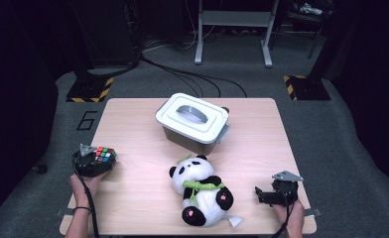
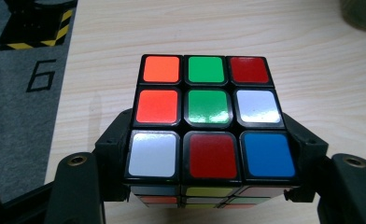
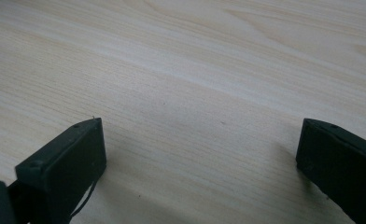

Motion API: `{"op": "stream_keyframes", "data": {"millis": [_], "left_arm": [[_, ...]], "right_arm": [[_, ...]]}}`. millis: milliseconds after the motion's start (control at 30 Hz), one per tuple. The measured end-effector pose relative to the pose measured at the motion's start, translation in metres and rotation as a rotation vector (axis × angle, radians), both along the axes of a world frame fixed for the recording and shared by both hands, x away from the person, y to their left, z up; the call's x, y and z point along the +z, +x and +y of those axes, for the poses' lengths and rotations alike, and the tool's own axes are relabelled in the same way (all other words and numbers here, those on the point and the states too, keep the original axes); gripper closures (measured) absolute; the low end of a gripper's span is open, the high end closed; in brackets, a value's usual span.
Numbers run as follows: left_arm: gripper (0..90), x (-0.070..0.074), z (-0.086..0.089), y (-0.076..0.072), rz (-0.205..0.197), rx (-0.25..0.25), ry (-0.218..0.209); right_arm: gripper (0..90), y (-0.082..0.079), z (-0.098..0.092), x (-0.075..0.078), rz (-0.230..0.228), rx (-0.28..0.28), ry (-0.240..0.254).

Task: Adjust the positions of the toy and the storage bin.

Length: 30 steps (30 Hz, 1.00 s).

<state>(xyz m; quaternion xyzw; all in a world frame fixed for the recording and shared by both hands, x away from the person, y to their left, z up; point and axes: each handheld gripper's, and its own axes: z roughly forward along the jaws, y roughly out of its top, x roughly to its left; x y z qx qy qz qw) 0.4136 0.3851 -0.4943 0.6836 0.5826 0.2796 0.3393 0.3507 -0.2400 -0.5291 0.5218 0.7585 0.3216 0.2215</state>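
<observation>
The puzzle cube [image 2: 208, 122] is sitting squeezed in our left gripper [image 1: 99, 162], our right gripper [image 1: 274, 194] is gaping empty, and we are risking a slip and drop.

place: lab / recording studio, not a home
floor: grey carpet [image 1: 326, 134], number 6 marking [image 1: 87, 120] by the table
walls: black curtains around, dark surround
gear: stand bases with yellow-black hazard tape [image 1: 89, 89], cables [image 1: 192, 77] across floor, metal frame legs [image 1: 234, 29] behind
bench: lone light wood table [image 1: 133, 148], lit from above
</observation>
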Motion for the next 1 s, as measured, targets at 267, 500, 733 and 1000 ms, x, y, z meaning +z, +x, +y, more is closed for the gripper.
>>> {"op": "stream_keyframes", "data": {"millis": [267,500,733,1000], "left_arm": [[34.2,-0.009,0.004,0.009,0.047,0.033,0.023],[33.9,-0.012,0.009,0.010,0.063,0.037,-0.005],[15.6,-0.008,0.011,0.006,0.047,0.054,-0.020],[9.7,0.008,0.010,-0.010,0.052,0.042,-0.018]], "right_arm": [[0.7,0.000,0.000,0.000,0.000,0.000,0.000],[0.7,0.000,0.000,0.000,0.000,-0.001,0.000],[0.7,0.000,0.000,0.000,0.000,-0.001,0.000],[0.7,0.000,0.000,0.000,0.000,-0.002,0.000]]}}
